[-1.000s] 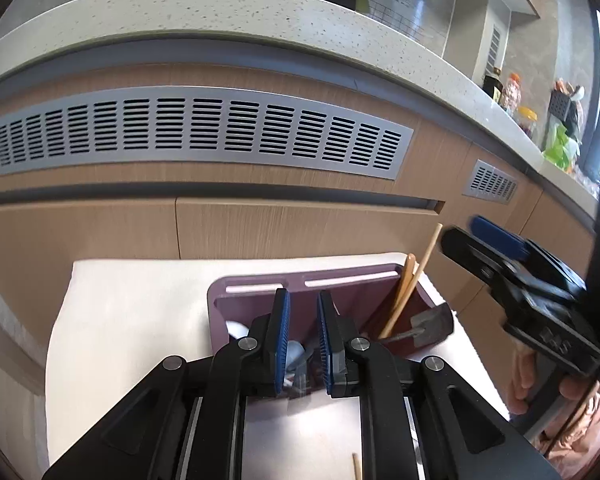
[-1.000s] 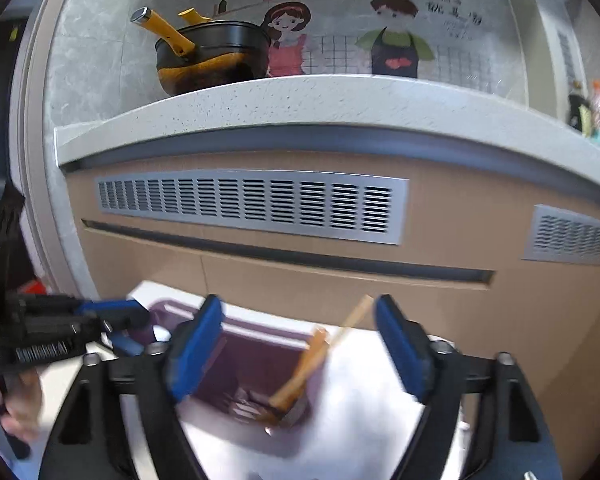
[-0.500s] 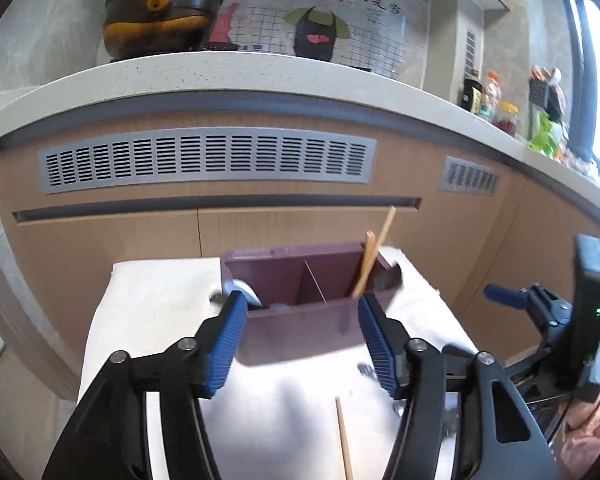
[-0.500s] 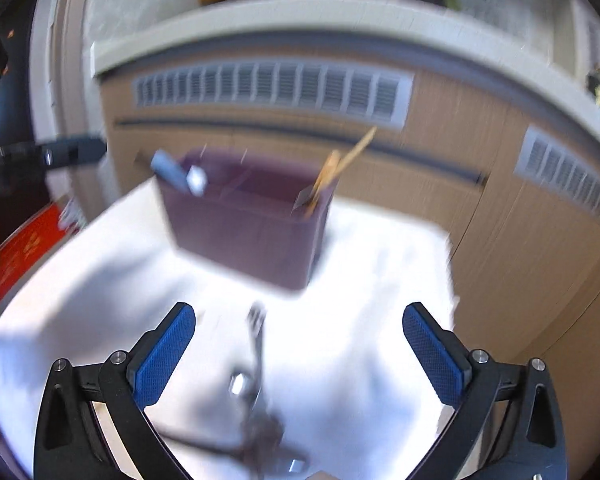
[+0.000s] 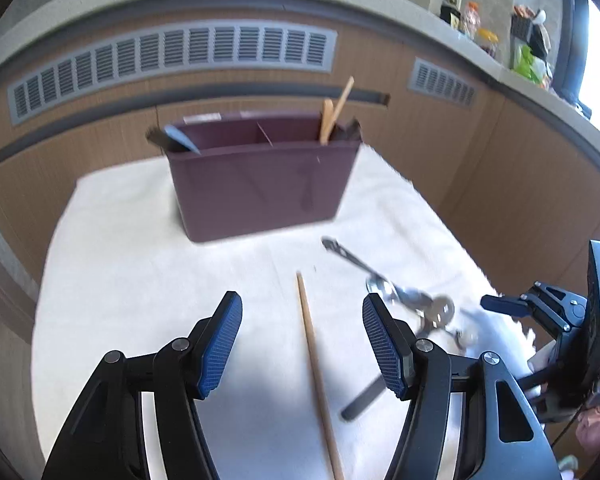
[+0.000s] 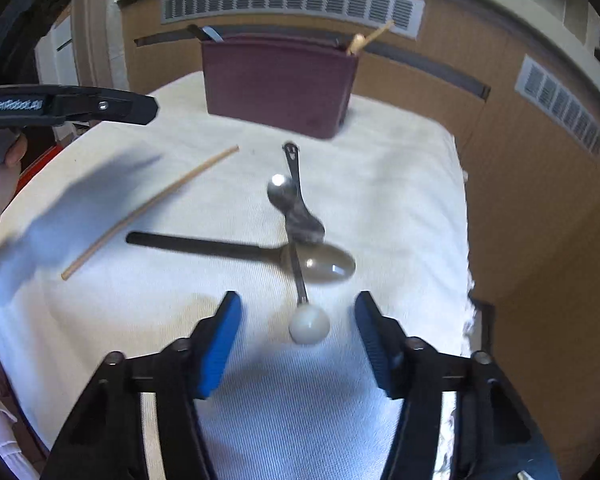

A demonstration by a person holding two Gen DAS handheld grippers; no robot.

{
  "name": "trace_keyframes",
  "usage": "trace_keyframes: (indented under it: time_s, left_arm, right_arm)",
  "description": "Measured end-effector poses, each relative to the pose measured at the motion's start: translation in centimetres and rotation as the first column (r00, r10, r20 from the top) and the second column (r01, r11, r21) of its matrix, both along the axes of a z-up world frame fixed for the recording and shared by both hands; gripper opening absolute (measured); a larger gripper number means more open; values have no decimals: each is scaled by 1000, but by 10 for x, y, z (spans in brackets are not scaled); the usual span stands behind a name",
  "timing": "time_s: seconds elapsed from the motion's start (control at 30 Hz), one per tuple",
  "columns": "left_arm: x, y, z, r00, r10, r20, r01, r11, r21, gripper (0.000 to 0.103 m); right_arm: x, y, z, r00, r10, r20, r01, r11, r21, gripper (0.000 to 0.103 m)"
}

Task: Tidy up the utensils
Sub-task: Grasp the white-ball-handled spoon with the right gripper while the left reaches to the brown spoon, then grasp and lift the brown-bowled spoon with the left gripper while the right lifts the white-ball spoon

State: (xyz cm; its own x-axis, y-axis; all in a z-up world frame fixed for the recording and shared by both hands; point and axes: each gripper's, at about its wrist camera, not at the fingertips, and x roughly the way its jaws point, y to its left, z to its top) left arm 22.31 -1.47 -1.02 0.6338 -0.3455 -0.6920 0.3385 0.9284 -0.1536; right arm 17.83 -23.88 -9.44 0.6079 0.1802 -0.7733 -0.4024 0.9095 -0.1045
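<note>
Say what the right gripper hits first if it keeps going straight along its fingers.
Probably the white ball end of the metal utensil, lying between the closing, still untouching jaws of the right gripper; depth is uncertain, possibly the white cloth first.

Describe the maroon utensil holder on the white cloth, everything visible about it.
The maroon utensil holder is a rectangular open-topped box, seemingly plastic, standing upright on the white cloth at its far edge, near the wooden cabinet front. Inner dividers split it into compartments. A wooden chopstick and a flat wooden utensil lean out of the right compartment with something dark beside them; a pale blue piece juts over the left rim. Neither gripper touches it.
</note>
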Motion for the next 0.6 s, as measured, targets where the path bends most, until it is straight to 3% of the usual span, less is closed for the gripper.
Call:
trace_keyframes:
  time_s: [0.1,0.13,0.4,0.6]
  left_arm:
    - [-7,-5,-8,999,-24,-24,24,1000,13,63]
    - [-10,-7,-9,999,-35,-32,36,999,18,63]
    - [-16,-46,-24,967,-231,-112,237,971,42,63]
    - [-5,-84,-34,937,-318,-146,329,942,61,62]
  right_arm:
    - [0,-6,-8,1000,-21,-21,21,1000,2,32]
    - [0,-5,-7,1000,-22,-19,22,1000,-2,21]
    - [3,-15,28,996,-47,70,44,998,45,20]
    - [11,-26,40,994,-61,90,54,996,74,20]
